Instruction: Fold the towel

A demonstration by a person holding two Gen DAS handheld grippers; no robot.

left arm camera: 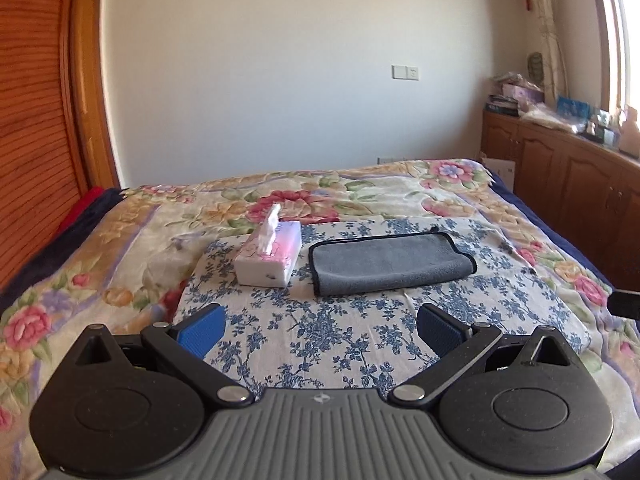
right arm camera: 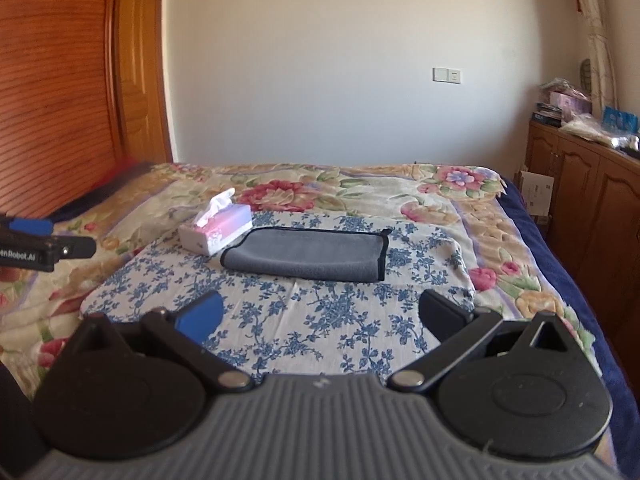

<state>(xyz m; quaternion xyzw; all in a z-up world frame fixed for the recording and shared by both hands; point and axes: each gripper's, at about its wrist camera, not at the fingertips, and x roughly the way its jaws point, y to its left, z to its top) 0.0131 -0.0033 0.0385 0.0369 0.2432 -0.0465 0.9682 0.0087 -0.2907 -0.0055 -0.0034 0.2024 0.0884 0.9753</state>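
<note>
A grey towel [left arm camera: 390,261] with black edging lies folded flat on a blue-flowered white cloth [left arm camera: 320,332] on the bed. It also shows in the right wrist view [right arm camera: 306,254]. My left gripper [left arm camera: 320,330] is open and empty, held above the cloth, short of the towel's near edge. My right gripper [right arm camera: 320,314] is open and empty, also above the cloth in front of the towel. The left gripper's side [right arm camera: 40,246] shows at the left edge of the right wrist view.
A white and pink tissue box [left arm camera: 270,256] stands just left of the towel, also in the right wrist view [right arm camera: 216,230]. A floral blanket [left arm camera: 100,280] covers the bed. A wooden headboard [left arm camera: 32,152] stands left, wooden cabinets [left arm camera: 560,172] right.
</note>
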